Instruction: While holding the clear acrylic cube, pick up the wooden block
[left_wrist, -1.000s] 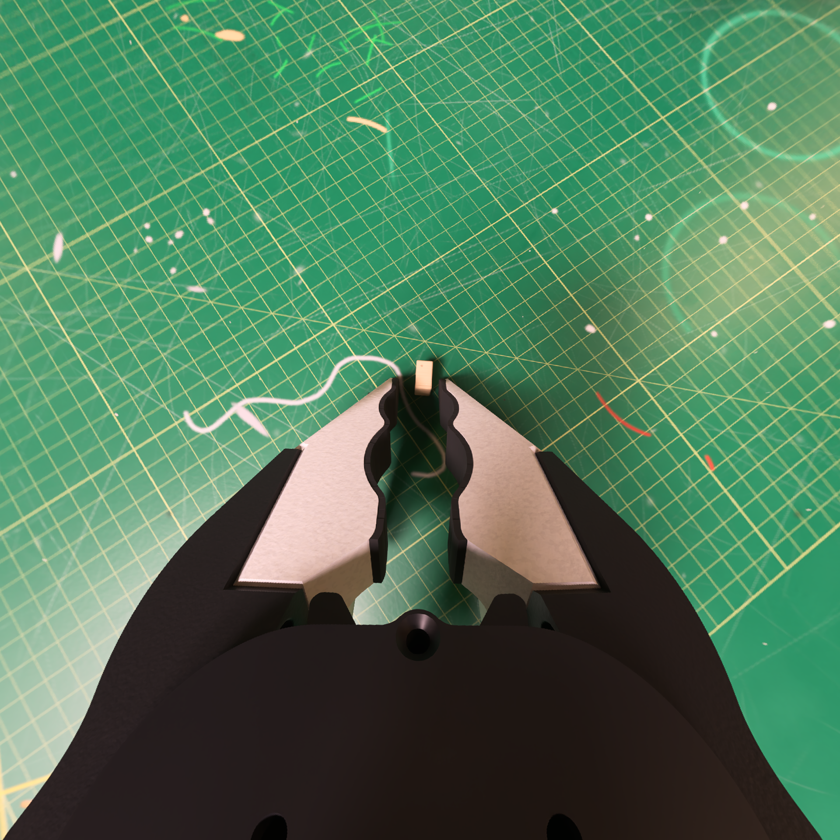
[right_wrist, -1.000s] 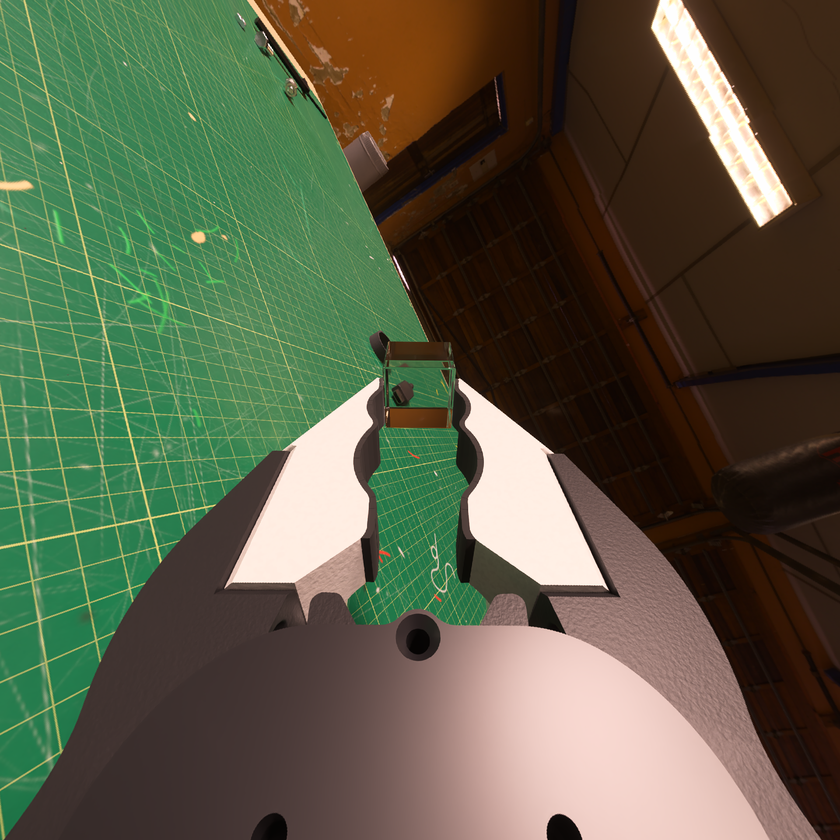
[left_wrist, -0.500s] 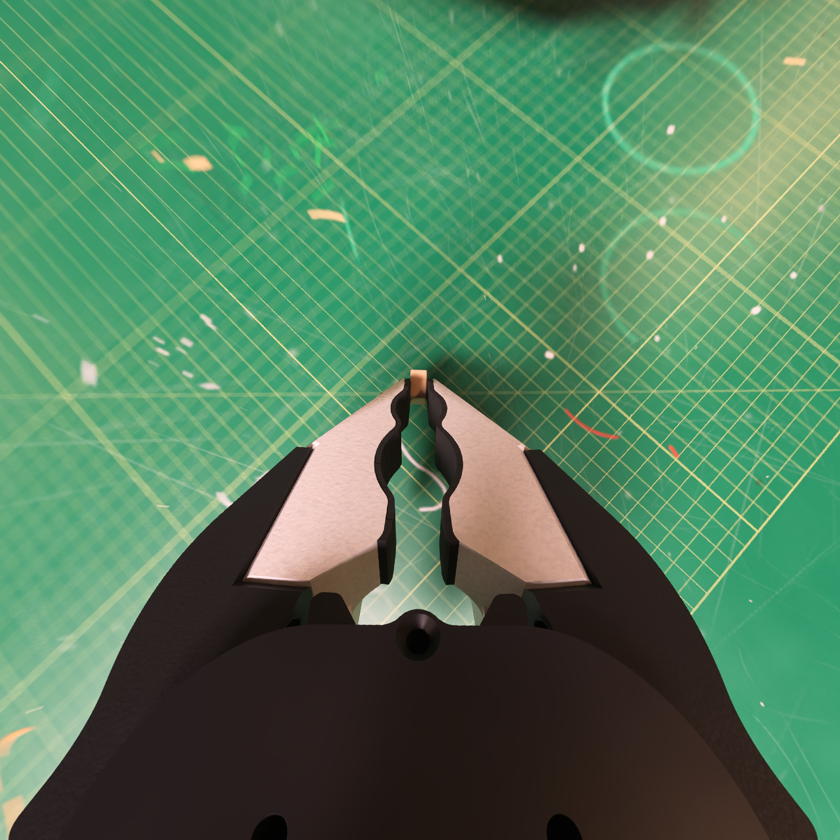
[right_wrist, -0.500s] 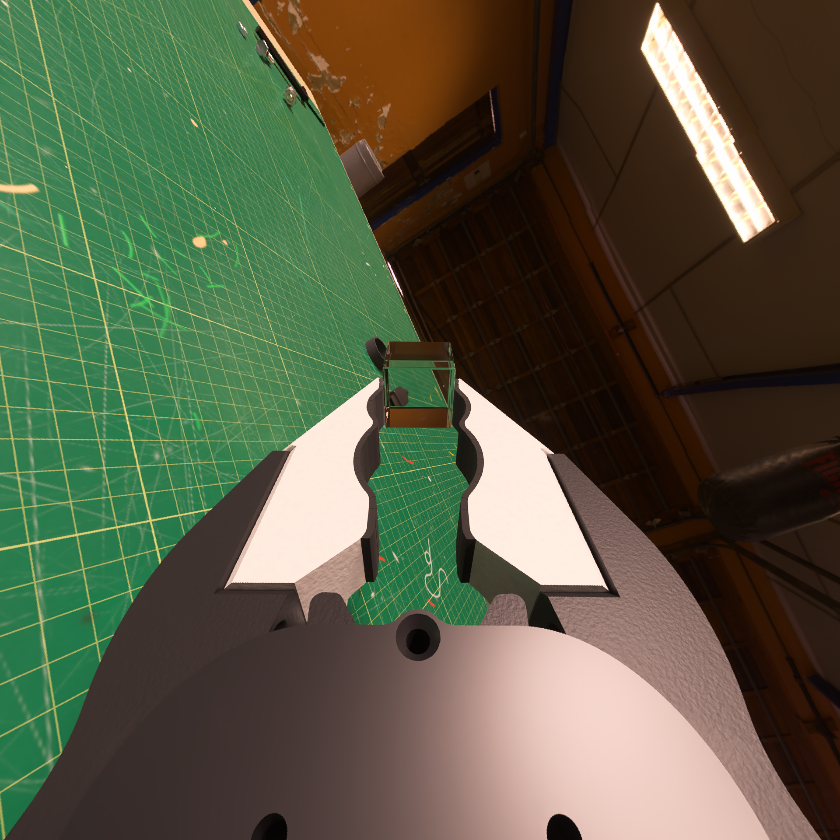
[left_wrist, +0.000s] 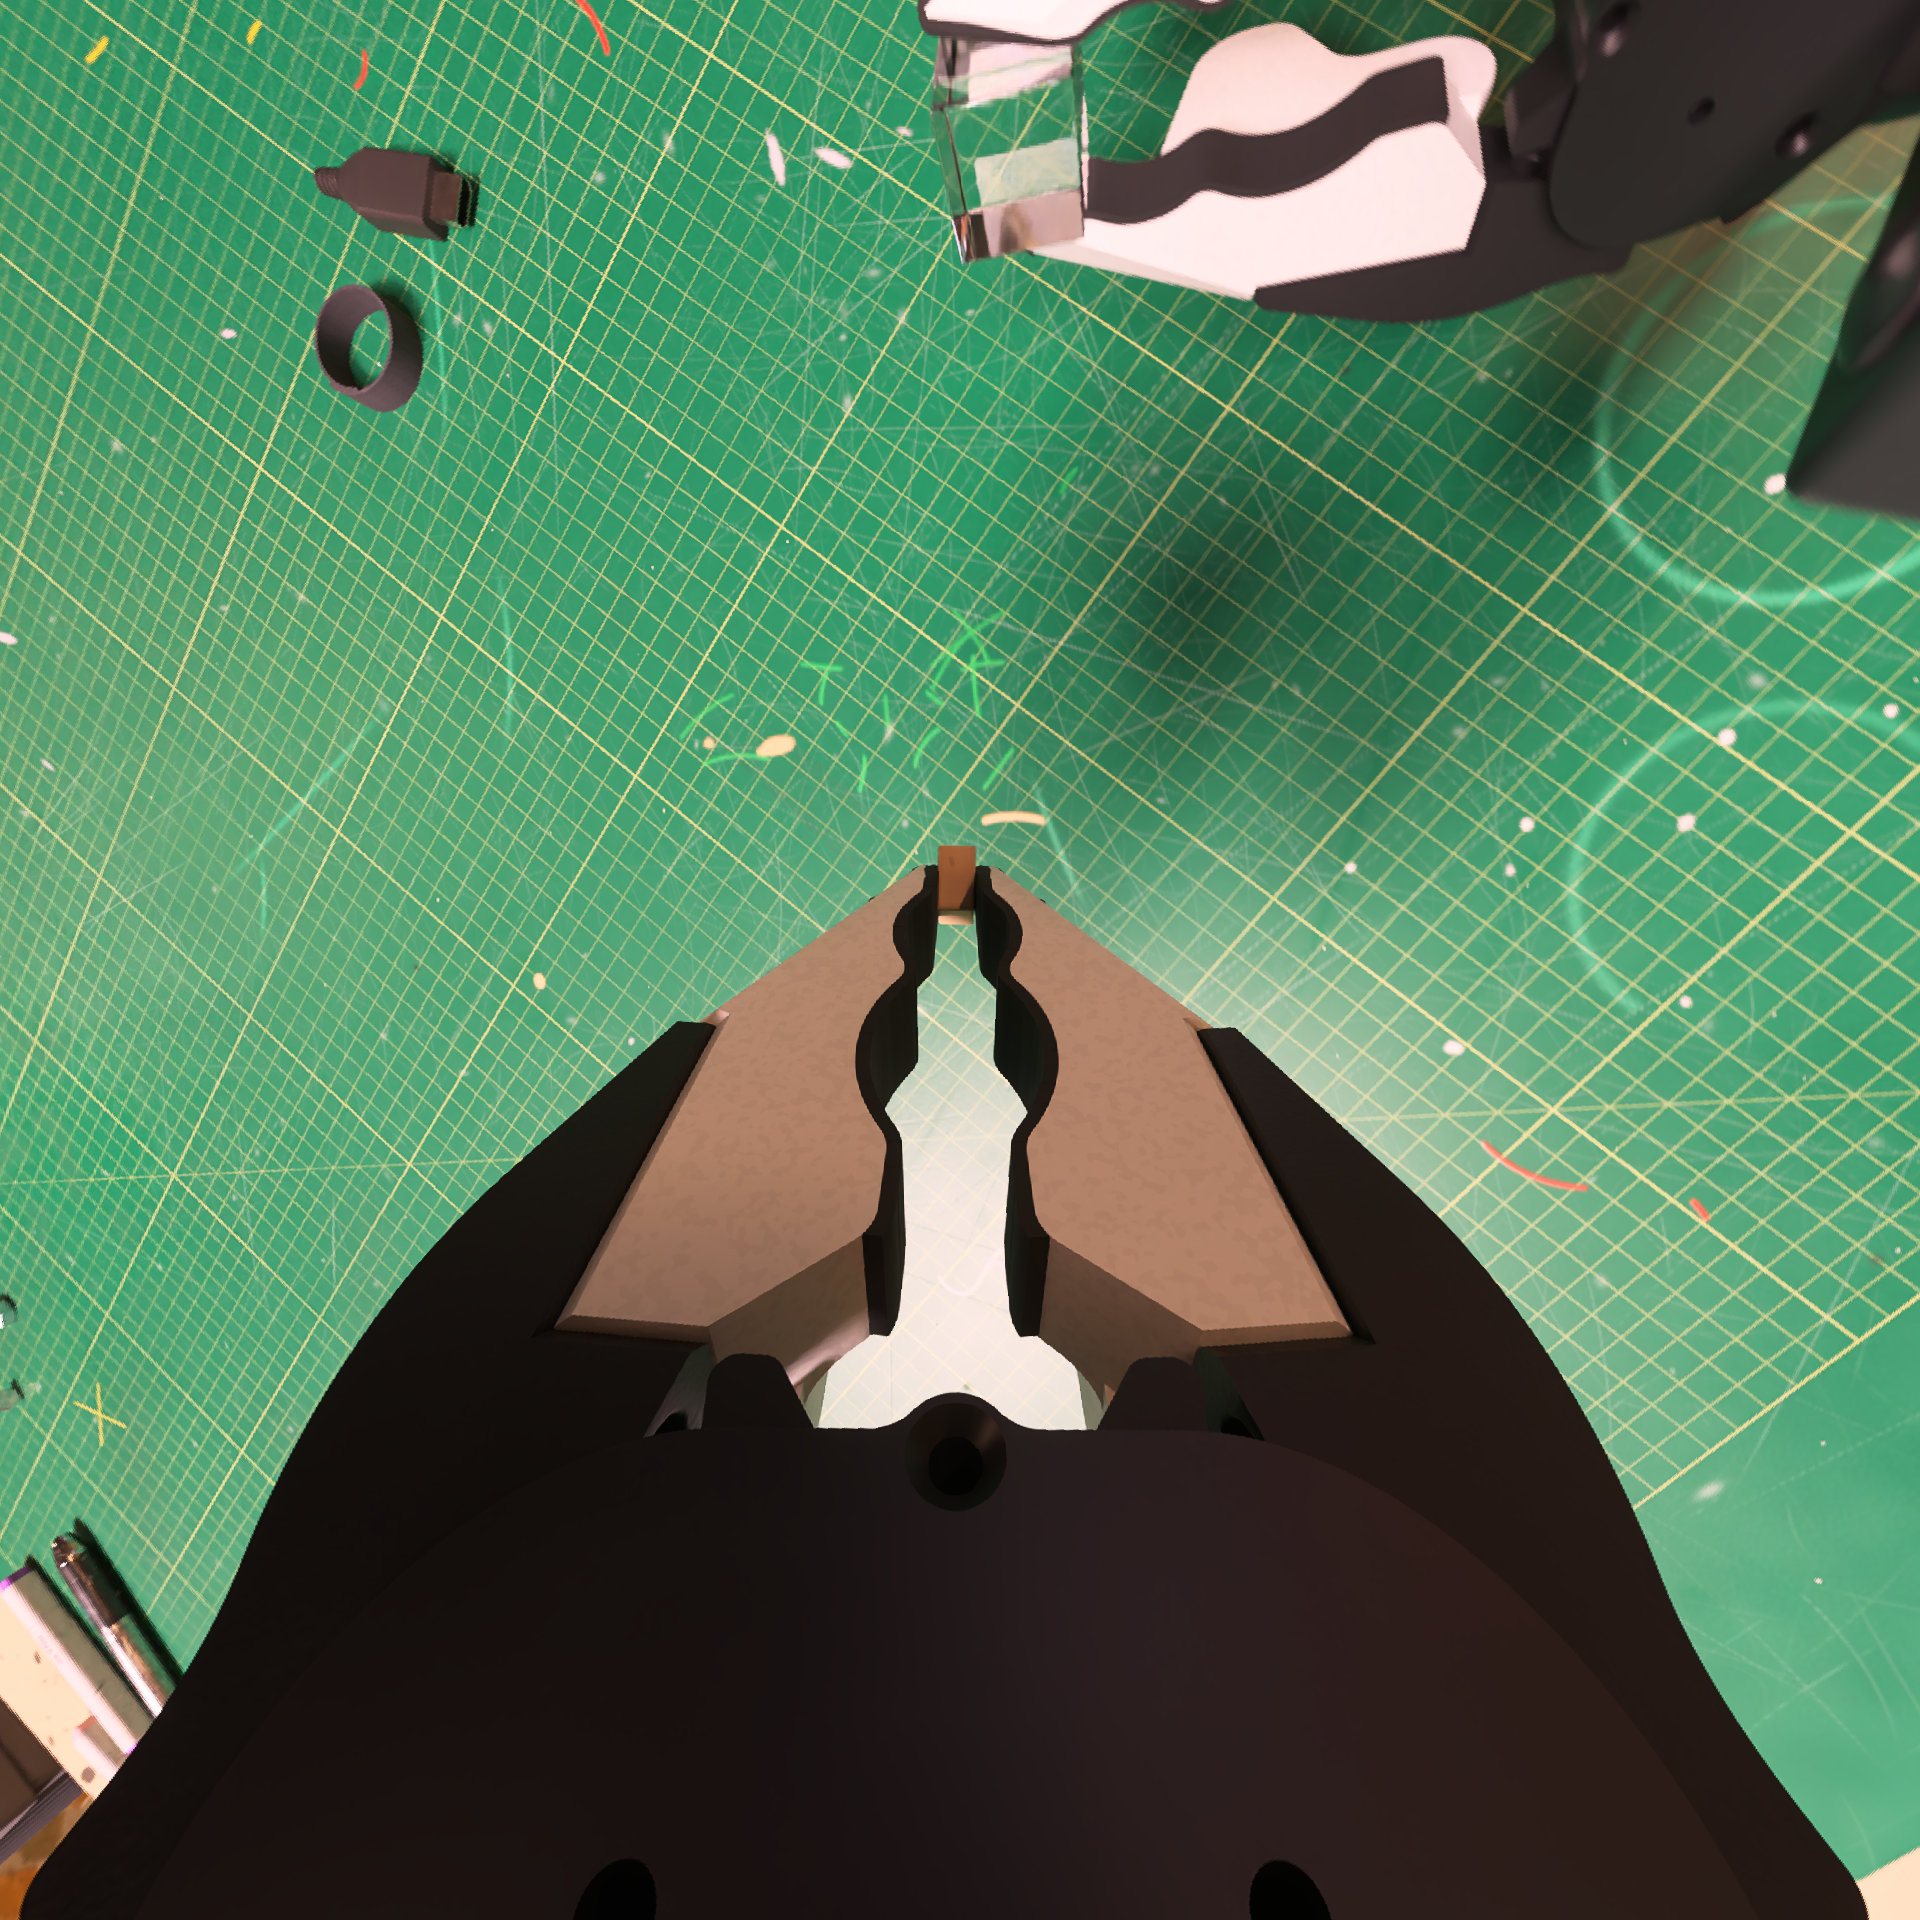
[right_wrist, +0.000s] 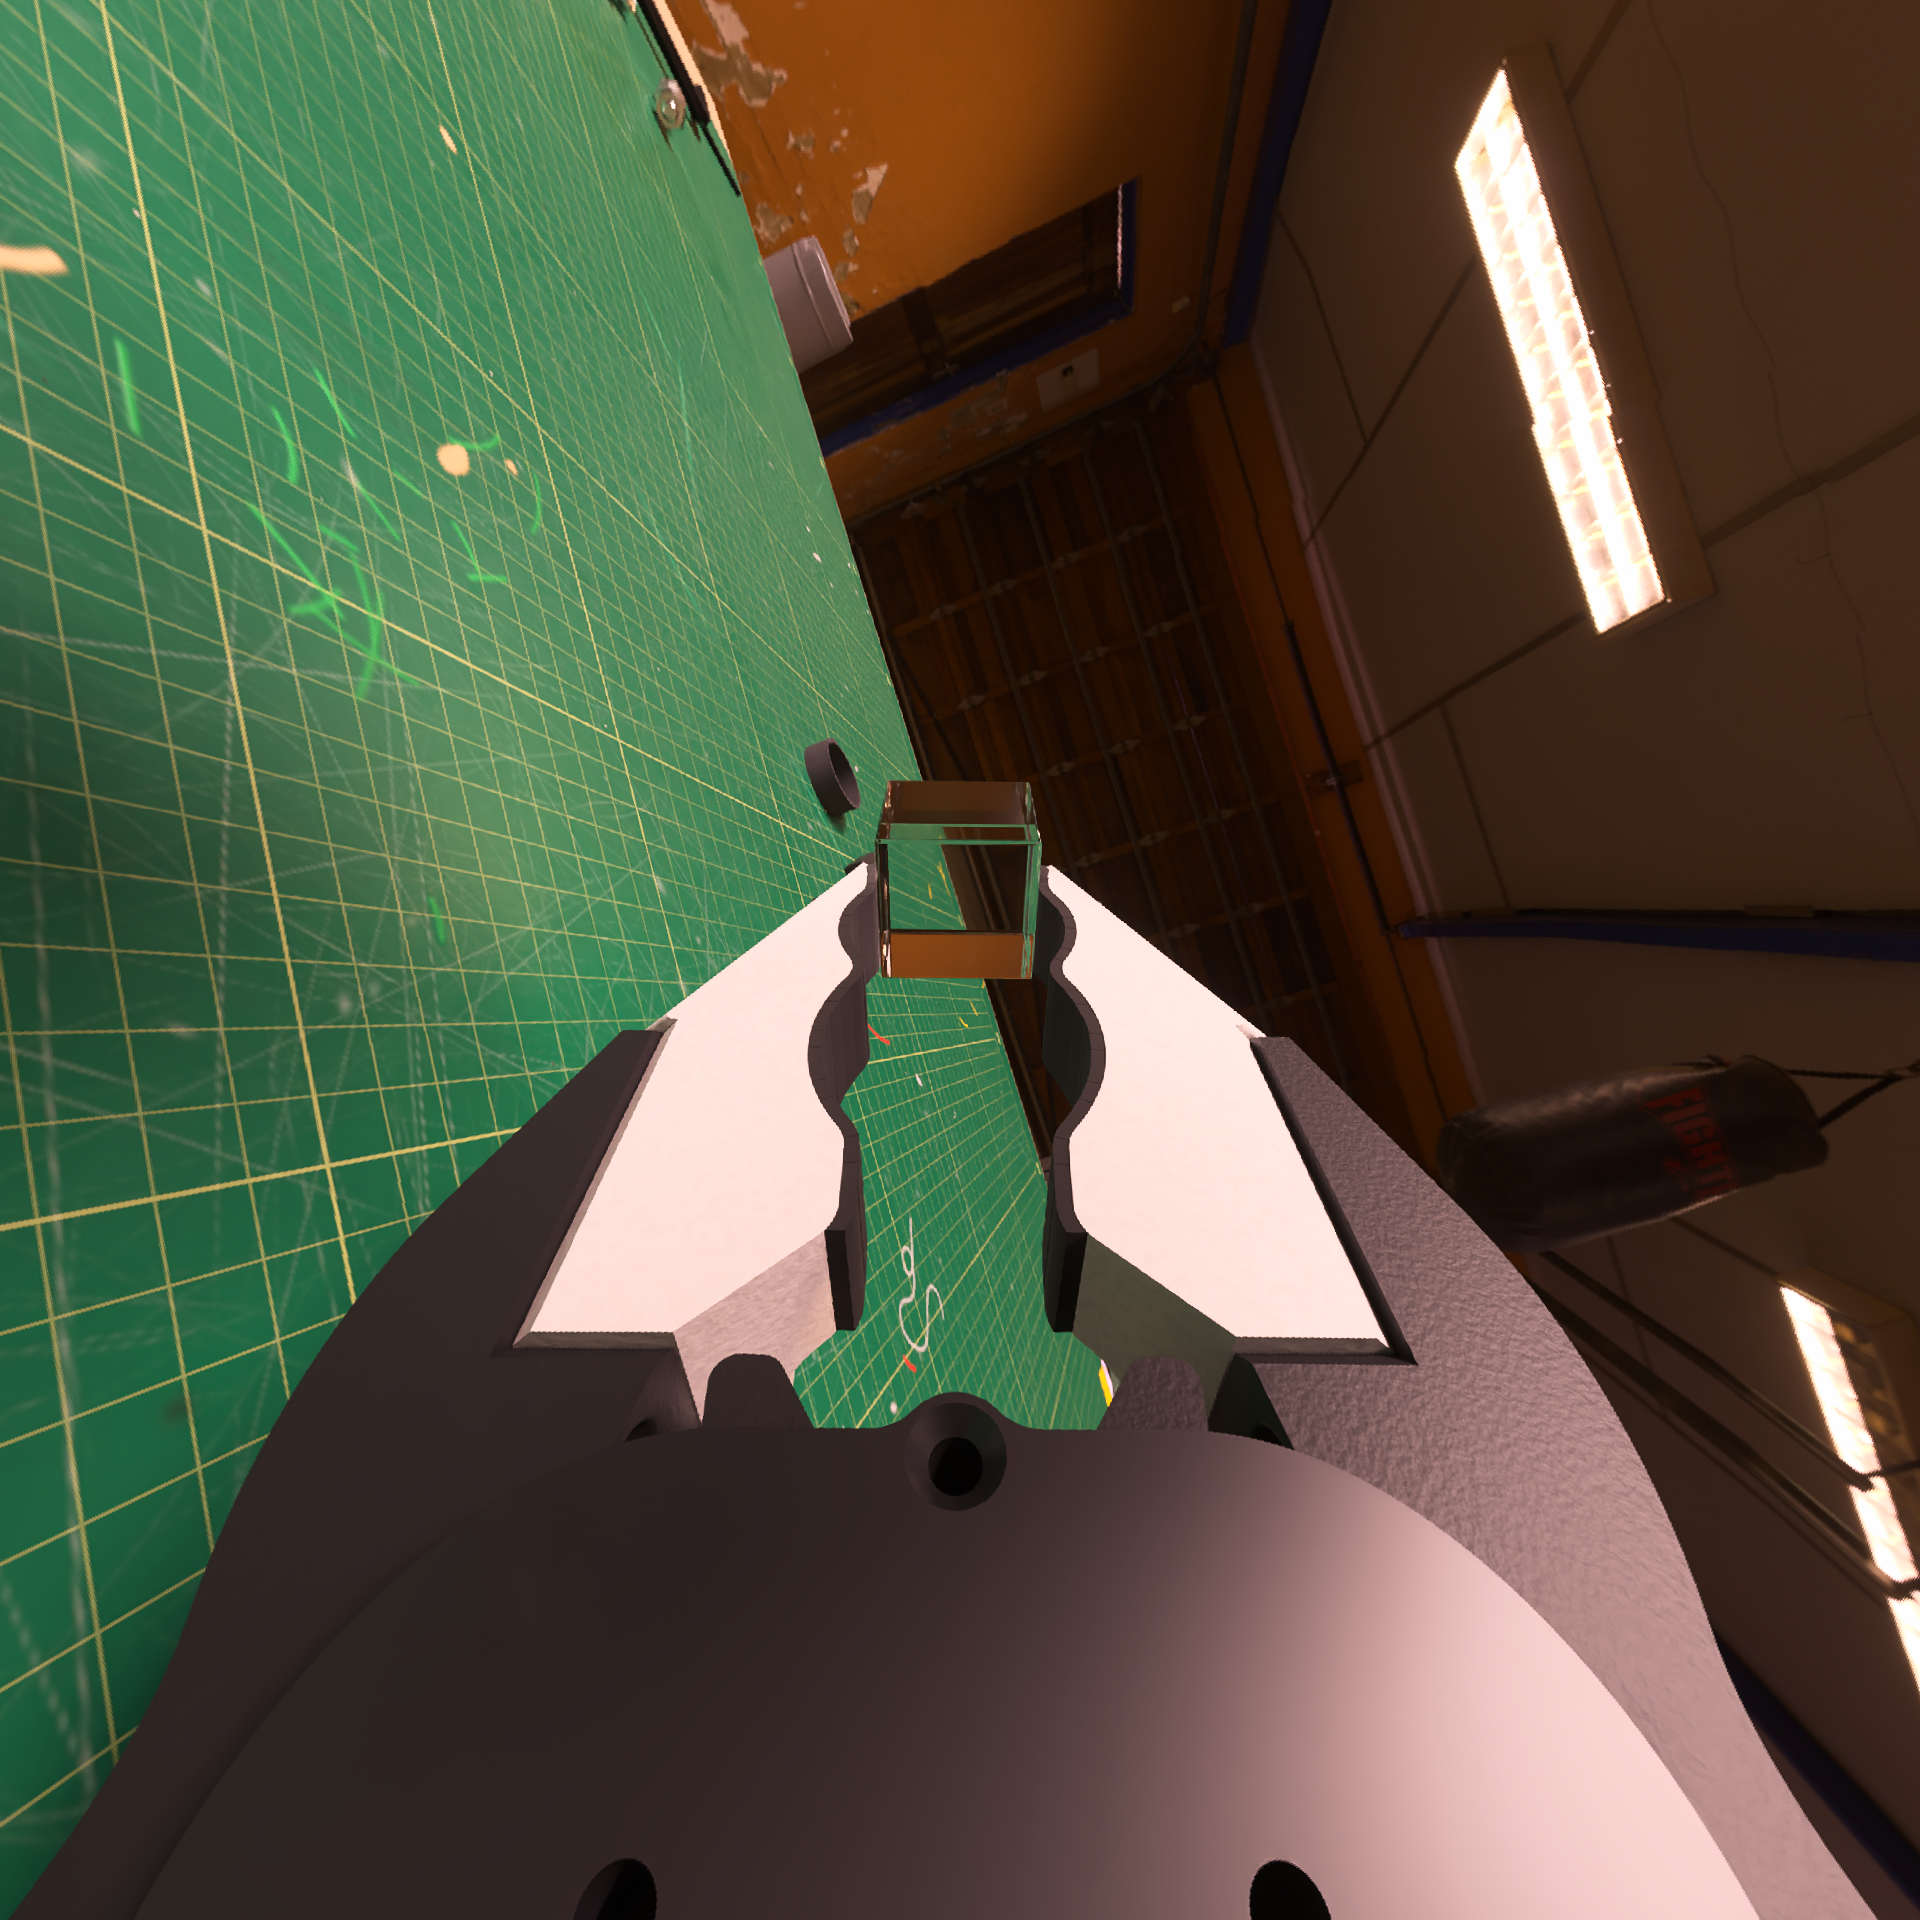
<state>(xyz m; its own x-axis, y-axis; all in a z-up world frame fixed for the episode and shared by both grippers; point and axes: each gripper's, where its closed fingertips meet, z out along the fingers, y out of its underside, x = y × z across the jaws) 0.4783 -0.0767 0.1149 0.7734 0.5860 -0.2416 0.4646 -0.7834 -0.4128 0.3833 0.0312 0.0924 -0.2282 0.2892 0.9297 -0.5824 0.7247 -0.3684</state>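
In the left wrist view my left gripper (left_wrist: 957, 883) is shut on the small wooden block (left_wrist: 956, 871) at its fingertips and holds it well above the green cutting mat (left_wrist: 623, 623). My right gripper (right_wrist: 958, 894) is shut on the clear acrylic cube (right_wrist: 956, 883) and holds it above the mat, near the mat's edge. The right gripper also shows at the top right of the left wrist view (left_wrist: 1023, 125), with the cube (left_wrist: 1013, 171) between its white fingers.
A black ring (left_wrist: 369, 348) and a dark bolt-like part (left_wrist: 400, 194) lie on the mat at the upper left; the ring shows in the right wrist view (right_wrist: 833, 777) too. Pens (left_wrist: 104, 1631) lie at the lower left. A hanging punching bag (right_wrist: 1631, 1148) is off the table.
My left gripper closed on the wooden block and rose high above the mat with it, so the right gripper, ring and bolt came into view. The right gripper kept the cube and barely moved.
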